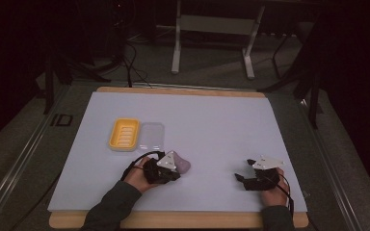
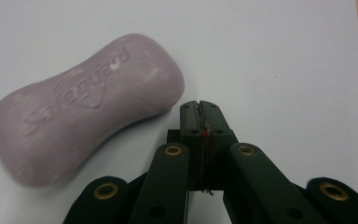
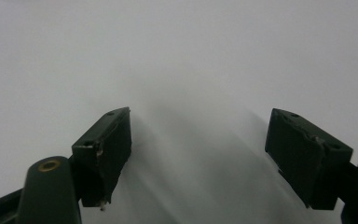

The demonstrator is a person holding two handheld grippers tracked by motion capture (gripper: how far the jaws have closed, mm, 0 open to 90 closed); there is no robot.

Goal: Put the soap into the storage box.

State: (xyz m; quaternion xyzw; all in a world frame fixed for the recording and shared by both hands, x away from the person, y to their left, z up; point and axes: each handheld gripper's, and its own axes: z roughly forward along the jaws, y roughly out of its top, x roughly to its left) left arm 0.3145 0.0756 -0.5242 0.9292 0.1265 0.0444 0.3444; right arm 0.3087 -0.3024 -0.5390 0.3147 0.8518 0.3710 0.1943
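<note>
My left gripper [image 2: 199, 105] jaws together, tip beside soap [image 2: 86, 105], prob. to nudge it; right gripper [image 3: 198, 154] jaws apart, idle on desk [image 1: 212, 125].

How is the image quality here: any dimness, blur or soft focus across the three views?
High view: dim, room behind nearly black, table sheet evenly lit. Left gripper view: soap bar sharp enough to read its lettering, left end slightly soft. Right gripper view: bright, soft shadows stretch from the jaws across the sheet.

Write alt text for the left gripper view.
A pale purple, waisted soap bar stamped "Safeguard" lies on a white table surface, just left of the left gripper, whose two black jaws are shut together and empty beside the bar's near end.
</note>
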